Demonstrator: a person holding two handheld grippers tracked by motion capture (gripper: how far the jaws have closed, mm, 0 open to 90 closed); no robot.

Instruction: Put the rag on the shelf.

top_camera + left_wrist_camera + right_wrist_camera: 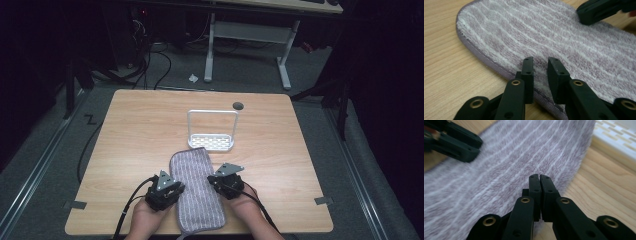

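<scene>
A dim room with grey carpet, loose cables and a white-legged desk at the back surrounds a light wooden table [140, 130]. In the high view, a purple striped mop pad [192, 172] lies lengthwise on the near middle of the table, its far rounded end just short of a white wire rack [212, 131] with a perforated base. The left gripper [172, 186] sits at the pad's left edge and the right gripper [214, 179] at its right edge, each held by a hand coming in from the bottom.

In the left gripper view, the left gripper [540, 66] hangs over the pad's [554, 35] bound edge with its jaws parted by a narrow gap; nothing is pinched between them, so it is released. The other gripper's black jaws show at the top right, over the far side of the pad.

In the right gripper view, the right gripper [539, 177] has its jaws pressed together, clenched on nothing, their tips above the pad [511, 160] near its edge. The rack's base [616, 137] shows at the top right, and the table's bare wood lies to the right of the pad.
</scene>
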